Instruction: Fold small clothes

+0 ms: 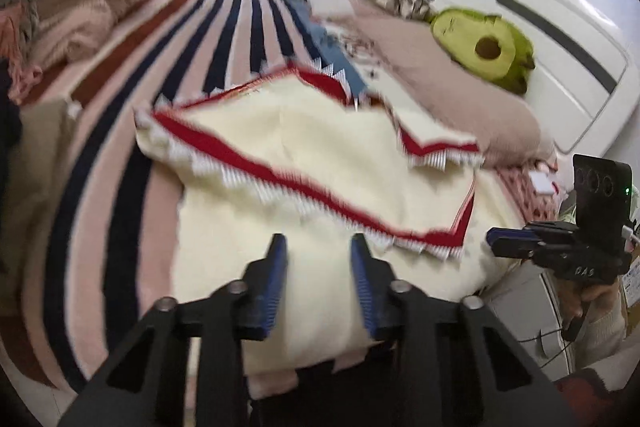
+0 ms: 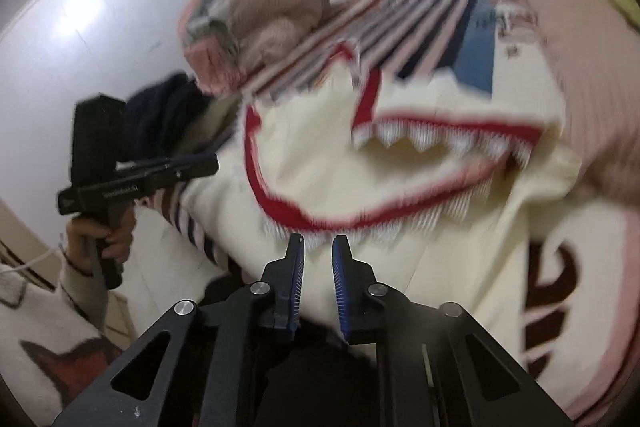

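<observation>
A cream knitted garment point(image 1: 320, 163) with red trim and a white zigzag fringe lies partly folded on a striped bed; it also shows in the right wrist view point(image 2: 320, 163). My left gripper point(image 1: 319, 241) is open and empty, just above the garment's near edge. My right gripper point(image 2: 318, 241) is open with a narrow gap, empty, at the garment's near fringe edge. The right gripper also shows at the right of the left wrist view point(image 1: 500, 241). The left gripper appears hand-held at the left of the right wrist view point(image 2: 208, 163).
The bed has a pink, navy and brown striped blanket point(image 1: 132, 155). An avocado plush point(image 1: 484, 47) lies on a beige pillow point(image 1: 460, 99) by the white headboard point(image 1: 520, 7). A pile of pink and beige clothes point(image 1: 76, 11) sits at the far left.
</observation>
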`<state>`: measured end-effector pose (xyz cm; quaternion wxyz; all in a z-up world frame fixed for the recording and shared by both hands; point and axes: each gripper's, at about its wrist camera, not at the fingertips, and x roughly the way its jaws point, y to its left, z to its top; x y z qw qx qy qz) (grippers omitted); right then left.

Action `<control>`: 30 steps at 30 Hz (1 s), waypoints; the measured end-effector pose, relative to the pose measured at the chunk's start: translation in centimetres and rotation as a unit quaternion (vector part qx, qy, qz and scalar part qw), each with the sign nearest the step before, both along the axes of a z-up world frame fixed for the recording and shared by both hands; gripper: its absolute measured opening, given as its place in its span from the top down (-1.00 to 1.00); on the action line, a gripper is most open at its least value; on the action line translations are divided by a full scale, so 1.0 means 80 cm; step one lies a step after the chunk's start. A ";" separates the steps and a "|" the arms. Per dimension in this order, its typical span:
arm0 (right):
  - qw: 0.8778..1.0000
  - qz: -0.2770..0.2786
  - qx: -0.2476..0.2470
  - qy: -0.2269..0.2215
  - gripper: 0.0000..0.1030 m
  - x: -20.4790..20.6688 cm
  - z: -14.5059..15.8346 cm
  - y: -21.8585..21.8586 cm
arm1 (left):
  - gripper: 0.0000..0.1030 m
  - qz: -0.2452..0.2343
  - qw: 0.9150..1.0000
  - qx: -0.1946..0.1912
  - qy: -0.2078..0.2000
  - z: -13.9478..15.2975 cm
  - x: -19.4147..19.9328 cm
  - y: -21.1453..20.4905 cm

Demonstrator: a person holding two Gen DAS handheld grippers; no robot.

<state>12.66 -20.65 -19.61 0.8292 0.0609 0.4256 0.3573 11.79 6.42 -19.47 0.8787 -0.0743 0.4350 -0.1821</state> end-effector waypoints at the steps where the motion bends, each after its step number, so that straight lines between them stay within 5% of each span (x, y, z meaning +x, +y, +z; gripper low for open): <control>1: 1.000 -0.008 -0.014 0.009 0.82 0.002 -0.011 0.004 | 0.49 0.003 1.000 0.010 0.002 -0.006 0.000 -0.003; 15: 0.996 -0.029 -0.077 -0.019 0.86 0.066 -0.020 0.024 | 0.57 0.004 0.999 0.051 -0.003 -0.021 0.065 -0.022; 30: 0.993 -0.069 -0.074 -0.058 0.86 0.179 0.005 0.003 | 0.57 0.028 0.995 0.085 -0.035 -0.009 0.184 -0.008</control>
